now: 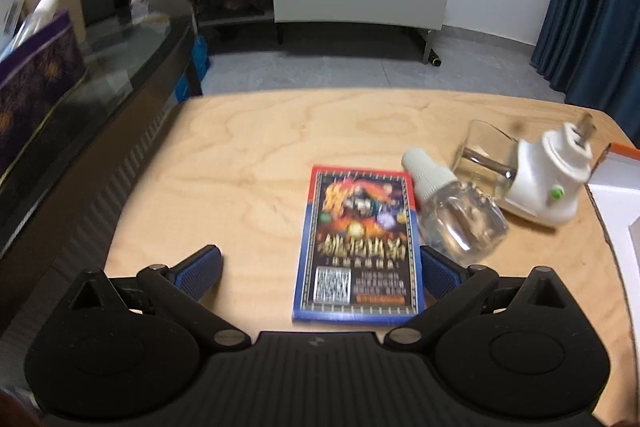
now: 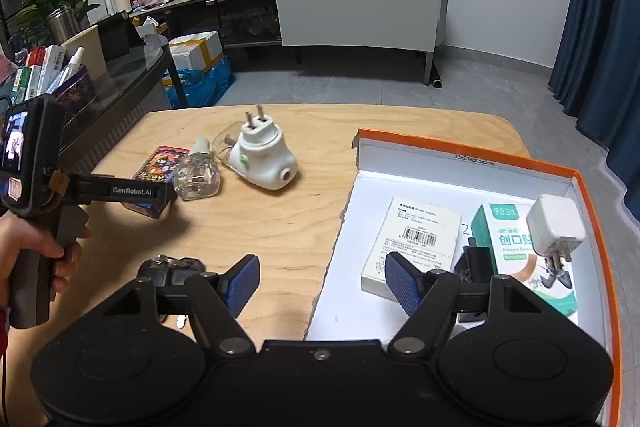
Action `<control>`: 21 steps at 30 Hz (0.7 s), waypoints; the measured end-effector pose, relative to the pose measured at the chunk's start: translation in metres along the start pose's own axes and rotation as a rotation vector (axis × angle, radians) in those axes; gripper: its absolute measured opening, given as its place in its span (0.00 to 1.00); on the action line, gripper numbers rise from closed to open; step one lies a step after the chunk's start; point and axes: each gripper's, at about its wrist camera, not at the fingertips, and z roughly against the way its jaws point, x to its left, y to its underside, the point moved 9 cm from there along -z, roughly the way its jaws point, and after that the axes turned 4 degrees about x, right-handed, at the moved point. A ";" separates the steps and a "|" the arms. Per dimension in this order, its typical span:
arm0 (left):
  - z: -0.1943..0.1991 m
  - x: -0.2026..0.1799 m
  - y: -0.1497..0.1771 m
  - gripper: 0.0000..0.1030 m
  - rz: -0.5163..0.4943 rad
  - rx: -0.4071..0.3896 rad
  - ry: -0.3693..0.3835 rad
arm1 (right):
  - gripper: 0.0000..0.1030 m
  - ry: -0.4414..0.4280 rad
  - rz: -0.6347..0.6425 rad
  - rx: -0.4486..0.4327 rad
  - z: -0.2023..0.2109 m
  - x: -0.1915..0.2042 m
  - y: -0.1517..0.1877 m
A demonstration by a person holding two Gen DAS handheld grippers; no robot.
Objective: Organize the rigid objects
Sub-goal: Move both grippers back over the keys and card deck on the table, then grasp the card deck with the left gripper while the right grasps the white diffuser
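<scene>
The left tool (image 1: 322, 267) is wide apart around the card pack (image 1: 357, 245) (flat on the counter (image 1: 240, 147)); squeeze its long sides evenly.

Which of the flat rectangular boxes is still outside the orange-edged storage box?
The colourful red-and-blue card box, lying flat on the wooden table. The white barcode box and green-and-white box are inside it.

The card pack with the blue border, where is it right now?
In the left wrist view the card pack lies flat on the wooden table, between the open left hand-held gripper fingers, with the clear refill bottle just right of it.
</scene>
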 end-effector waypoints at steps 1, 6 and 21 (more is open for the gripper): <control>-0.001 -0.001 -0.002 1.00 -0.005 -0.007 0.000 | 0.80 -0.004 0.003 0.004 -0.004 0.000 -0.001; 0.001 -0.007 -0.004 0.92 -0.024 -0.066 0.014 | 0.80 -0.042 0.050 -0.001 -0.024 0.007 -0.019; 0.014 -0.008 0.001 0.59 0.006 -0.091 0.016 | 0.80 -0.060 0.037 0.008 -0.112 0.055 -0.090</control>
